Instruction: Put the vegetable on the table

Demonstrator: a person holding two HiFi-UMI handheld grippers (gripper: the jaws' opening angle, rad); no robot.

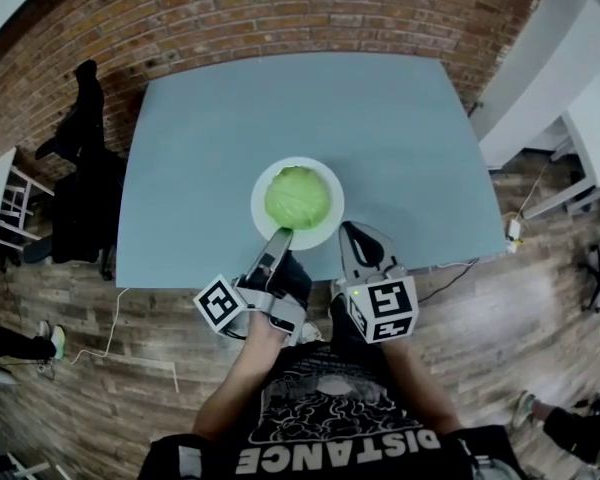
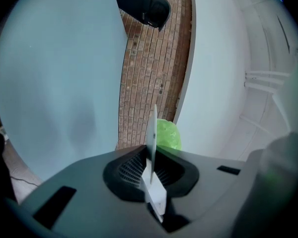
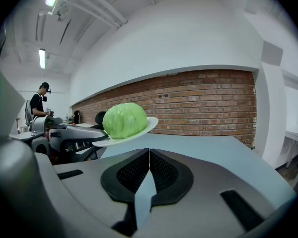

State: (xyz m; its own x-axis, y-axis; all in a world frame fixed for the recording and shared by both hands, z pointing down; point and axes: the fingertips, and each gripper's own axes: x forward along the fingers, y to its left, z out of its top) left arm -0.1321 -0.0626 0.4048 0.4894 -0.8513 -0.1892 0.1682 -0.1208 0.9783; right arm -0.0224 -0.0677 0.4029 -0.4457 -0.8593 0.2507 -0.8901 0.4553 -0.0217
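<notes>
**Q:** Where's the vegetable right now?

**A:** The green cabbage (image 1: 298,197) sits on a white plate (image 1: 263,206). My left tool (image 1: 280,238) pinches the plate's near rim between its jaws. The plate hangs over the near part of the blue counter (image 1: 210,118). From the right tool's view it looks lifted clear of the surface and a little tilted.

**Q:** And your other tool?

**A:** My right tool (image 1: 353,234) is closed on nothing, jaws together, just beside the plate.

**Q:** What could go wrong from here?

**A:** I only have a thin pinch on one edge, with a round, heavy head riding on top. If I tip the plate further as I lower it, the cabbage may roll off. If the rim slips in the pads, the whole plate drops. If I set it down too close to the front edge, it could end up overhanging
</notes>
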